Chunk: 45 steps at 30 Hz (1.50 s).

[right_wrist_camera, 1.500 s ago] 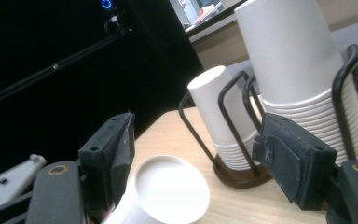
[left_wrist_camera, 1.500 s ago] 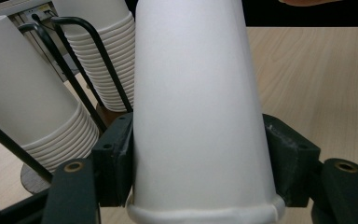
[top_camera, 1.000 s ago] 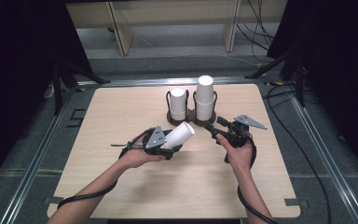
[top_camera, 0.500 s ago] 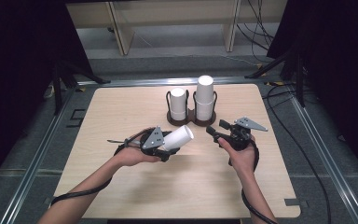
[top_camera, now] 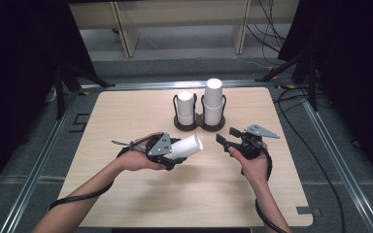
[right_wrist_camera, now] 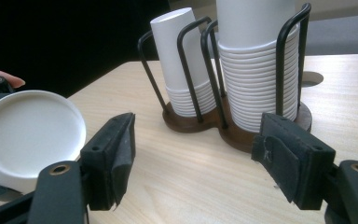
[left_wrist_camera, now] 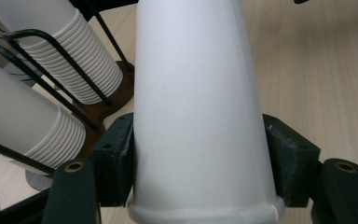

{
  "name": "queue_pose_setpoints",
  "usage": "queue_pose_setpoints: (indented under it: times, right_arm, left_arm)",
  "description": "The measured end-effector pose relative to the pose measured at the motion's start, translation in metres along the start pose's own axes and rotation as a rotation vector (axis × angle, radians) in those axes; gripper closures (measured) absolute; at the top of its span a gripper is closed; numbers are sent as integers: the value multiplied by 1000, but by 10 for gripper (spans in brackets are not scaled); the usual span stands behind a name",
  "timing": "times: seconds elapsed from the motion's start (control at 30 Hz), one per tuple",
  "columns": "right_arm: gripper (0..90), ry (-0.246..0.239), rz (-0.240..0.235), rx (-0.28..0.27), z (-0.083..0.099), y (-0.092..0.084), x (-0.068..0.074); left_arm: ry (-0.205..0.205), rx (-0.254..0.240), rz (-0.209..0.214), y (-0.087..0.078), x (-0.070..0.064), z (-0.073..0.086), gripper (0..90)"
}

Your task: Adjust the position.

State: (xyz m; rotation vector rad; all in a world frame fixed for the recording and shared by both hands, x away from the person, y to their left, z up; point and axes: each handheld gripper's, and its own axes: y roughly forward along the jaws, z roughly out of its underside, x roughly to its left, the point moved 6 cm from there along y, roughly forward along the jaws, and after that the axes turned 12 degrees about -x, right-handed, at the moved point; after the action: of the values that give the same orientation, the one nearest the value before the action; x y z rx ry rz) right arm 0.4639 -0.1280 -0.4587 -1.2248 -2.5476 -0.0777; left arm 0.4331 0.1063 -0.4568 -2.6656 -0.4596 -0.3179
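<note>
Wooden table [top_camera: 126, 121], cup rack [top_camera: 199, 121] beyond; left gripper [top_camera: 167, 154] clamping paper cup [top_camera: 187, 146] (right gripper [top_camera: 226, 141] jaws apart).

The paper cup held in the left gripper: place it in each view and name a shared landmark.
High view: paper cup lies sideways at centre, in the left gripper.
Left gripper view: cup fills the middle, clamped near its rim.
Right gripper view: cup's base at left edge.
Landmark: the cup holder.
</note>
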Motion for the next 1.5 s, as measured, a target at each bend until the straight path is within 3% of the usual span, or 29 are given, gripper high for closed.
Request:
queue_pose_setpoints:
  times: [0.07,0.1,0.2,0.33,0.37,0.47,0.53,0.6,0.63,0.67,0.77,0.87,0.9,0.93,1.07,1.13,1.27,1.43,1.5]
  right_arm:
    - [287,-10,-6,3,0,-1,0]
    - [287,9,-7,13,1,-2,1]
    - [288,-36,-10,8,1,-3,-2]
    - [288,-27,-18,30,3,-4,0]
    - [287,-51,-23,30,3,-4,-1]
    - [289,-50,-39,40,4,-4,1]
    - [289,-78,-48,45,5,-4,0]
    - [290,-88,-56,53,5,-5,1]
    - [290,-66,-72,61,6,-5,3]
    - [290,-85,-74,55,6,-5,3]
    - [290,-90,-86,65,7,-6,4]
    - [291,-90,-89,73,8,-6,4]
    - [291,-70,-89,83,9,-7,6]
    - [291,-99,-93,76,9,-6,4]
    - [291,-113,-104,106,9,-8,4]
    - [291,-87,-109,117,10,-9,7]
    - [291,-128,-122,113,10,-7,6]
    - [292,-142,-136,128,12,-6,7]
    - [292,-105,-134,151,14,-7,10]
  left_arm:
    - [10,8,24,0,-2,0,346]
    - [15,13,32,0,-3,1,346]
    - [23,33,58,-1,-4,1,345]
    - [34,48,83,-1,-6,2,345]
    - [41,60,92,-2,-6,2,346]
    - [51,79,112,-4,-7,2,346]
    - [58,91,124,-5,-7,2,346]
    - [64,113,134,-6,-8,3,346]
    - [80,116,135,-5,-7,4,347]
    - [93,131,134,-5,-6,4,346]
    - [87,134,148,-5,-8,3,346]
    - [113,158,148,-7,-7,2,347]
    - [105,156,145,-6,-8,2,347]
    - [124,171,159,-6,-7,2,347]
    - [149,191,172,-8,-7,-1,347]
    - [147,199,178,-8,-8,-2,347]
    - [172,228,200,-9,-9,-1,347]
    - [182,246,219,-8,-11,0,348]
    - [189,253,222,-8,-12,0,348]
